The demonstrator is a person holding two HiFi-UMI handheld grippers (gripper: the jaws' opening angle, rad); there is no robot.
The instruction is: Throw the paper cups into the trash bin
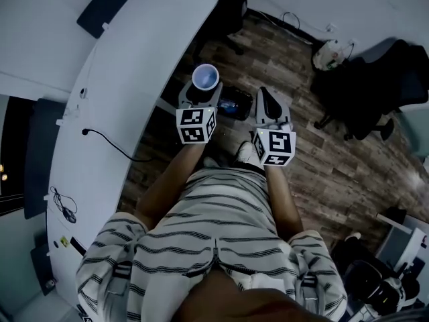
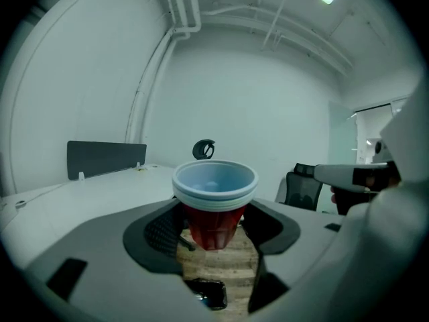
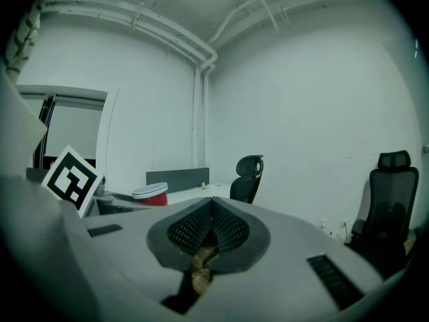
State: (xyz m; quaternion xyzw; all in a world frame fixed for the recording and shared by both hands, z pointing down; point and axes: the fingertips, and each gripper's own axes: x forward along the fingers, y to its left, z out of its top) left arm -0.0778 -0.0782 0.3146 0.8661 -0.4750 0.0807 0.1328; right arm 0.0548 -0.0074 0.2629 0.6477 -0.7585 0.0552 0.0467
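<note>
Firmly clamped, the left claw (image 2: pixel 214 232) grips the paper cups (image 2: pixel 214 192) upright by their red tapered wall, with a dark ribbed pad on either side. Several rolled lips sit stacked at the rim, so this looks like a nested stack. The inside is smooth and pale. The right claw (image 3: pixel 212 239) is pressed together on nothing, its meshed pads meeting.

From the head view, the cups hang over the wood-plank floor (image 1: pixel 335 173), just beside the curved edge of the white desk (image 1: pixel 134 59). A dark container, probably the trash bin (image 1: pixel 234 106), stands below and slightly right of them.

To drop them well, centre the cups over the bin's mouth, lower them, then open fully. Thin paper is light and may catch the rim or tumble aside.
</note>
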